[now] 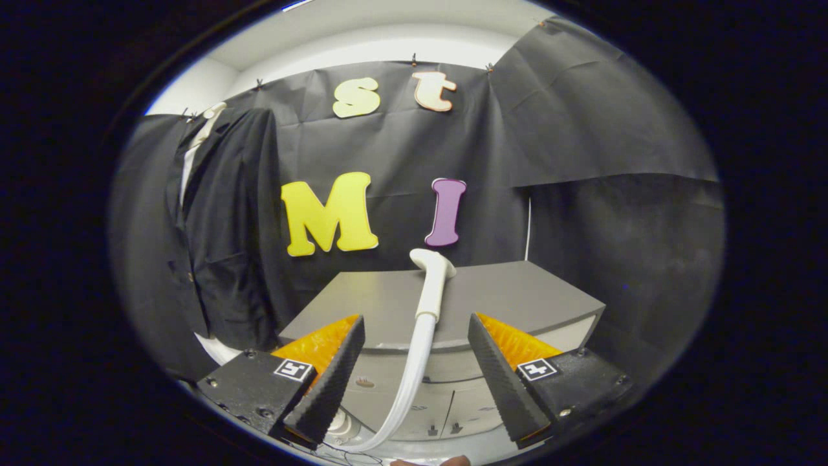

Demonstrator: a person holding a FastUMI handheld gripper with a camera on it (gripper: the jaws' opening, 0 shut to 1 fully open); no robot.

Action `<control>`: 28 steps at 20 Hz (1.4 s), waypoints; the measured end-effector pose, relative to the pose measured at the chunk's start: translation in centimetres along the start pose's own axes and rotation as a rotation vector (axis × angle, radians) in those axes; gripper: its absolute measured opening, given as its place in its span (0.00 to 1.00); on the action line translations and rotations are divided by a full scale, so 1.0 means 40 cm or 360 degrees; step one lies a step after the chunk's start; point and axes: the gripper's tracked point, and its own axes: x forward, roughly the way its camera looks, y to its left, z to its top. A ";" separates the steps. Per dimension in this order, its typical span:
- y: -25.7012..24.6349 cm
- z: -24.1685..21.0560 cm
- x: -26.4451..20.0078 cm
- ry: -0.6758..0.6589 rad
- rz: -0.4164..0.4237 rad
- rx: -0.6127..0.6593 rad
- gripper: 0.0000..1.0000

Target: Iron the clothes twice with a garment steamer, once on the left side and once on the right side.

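While the steamer head (432, 265) stands ungrasped at frame centre, gripper (414, 369) fingers spread wide, empty — neither pass on the upper-left dark jacket (220, 239) looks started.

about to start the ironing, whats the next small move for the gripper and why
Probably ease the gripper forward and close on the steamer handle. Its fingers stand open with nothing between the pads except the white hose running up to the handle, which rests on the grey cabinet just beyond them. The dark jacket hangs off to the left, untouched, so the steamer must be picked up first.
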 end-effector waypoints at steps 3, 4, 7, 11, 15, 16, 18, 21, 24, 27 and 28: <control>-0.020 0.029 0.099 0.0086 0.0021 0.0048 1.00; -0.018 0.038 0.127 0.0112 0.0041 0.0055 1.00; -0.012 0.049 0.206 0.0199 0.0065 0.0021 1.00; -0.012 0.035 0.289 0.0322 0.0061 -0.0004 1.00; -0.038 0.027 0.382 0.0437 0.0056 0.0034 0.99; -0.045 0.025 0.403 0.0466 0.0048 0.0048 0.98; -0.050 0.015 0.438 0.0520 0.0064 0.0117 0.97; -0.074 -0.013 0.480 0.0647 0.0035 0.0195 0.84; -0.078 -0.036 0.512 0.0722 -0.0004 0.0176 0.79; -0.064 -0.056 0.537 0.0791 0.0009 0.0187 0.69; -0.064 -0.055 0.541 0.0784 -0.0007 0.0179 0.65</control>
